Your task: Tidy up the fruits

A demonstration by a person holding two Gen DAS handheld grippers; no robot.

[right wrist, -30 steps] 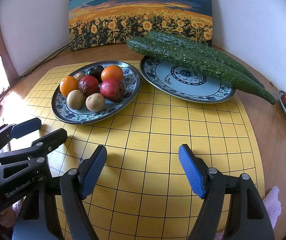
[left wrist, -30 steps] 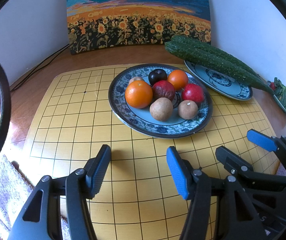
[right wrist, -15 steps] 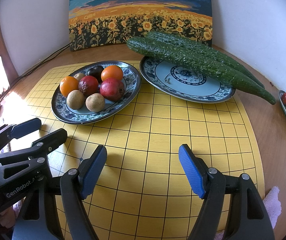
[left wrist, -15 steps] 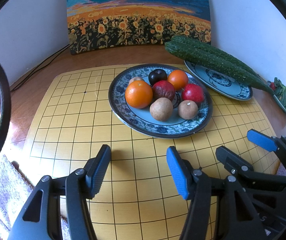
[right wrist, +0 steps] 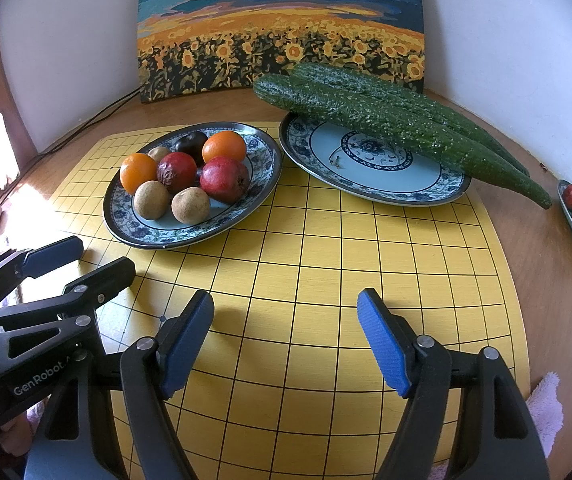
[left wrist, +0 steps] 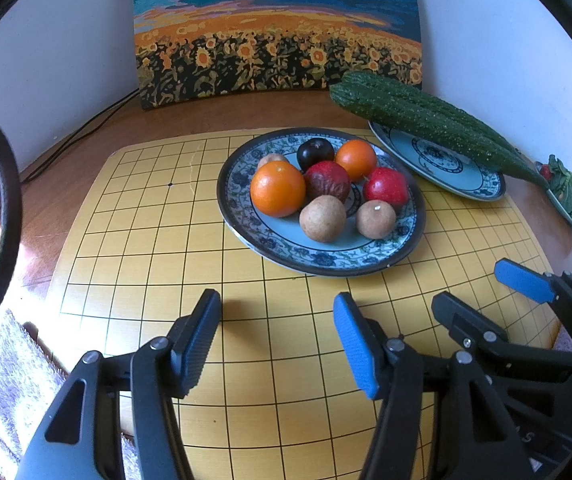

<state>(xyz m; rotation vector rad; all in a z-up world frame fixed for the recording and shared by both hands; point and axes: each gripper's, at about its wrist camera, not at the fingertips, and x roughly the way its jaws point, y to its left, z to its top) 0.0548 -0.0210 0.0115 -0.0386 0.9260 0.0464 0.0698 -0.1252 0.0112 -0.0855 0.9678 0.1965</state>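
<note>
With the left hand-held gripper point(left wrist: 275, 336) and right hand-held gripper point(right wrist: 286, 340) both spread and empty above the yellow grid board point(right wrist: 326, 264), the fruits point(left wrist: 322, 188) lie heaped on the left plate point(left wrist: 245, 224); being round, smooth and likely bruisable, each is best pinched gently across its widest middle.

"GenRobot" stands in white letters on the black body of the left gripper point(right wrist: 141, 276); nothing else is legible.
</note>
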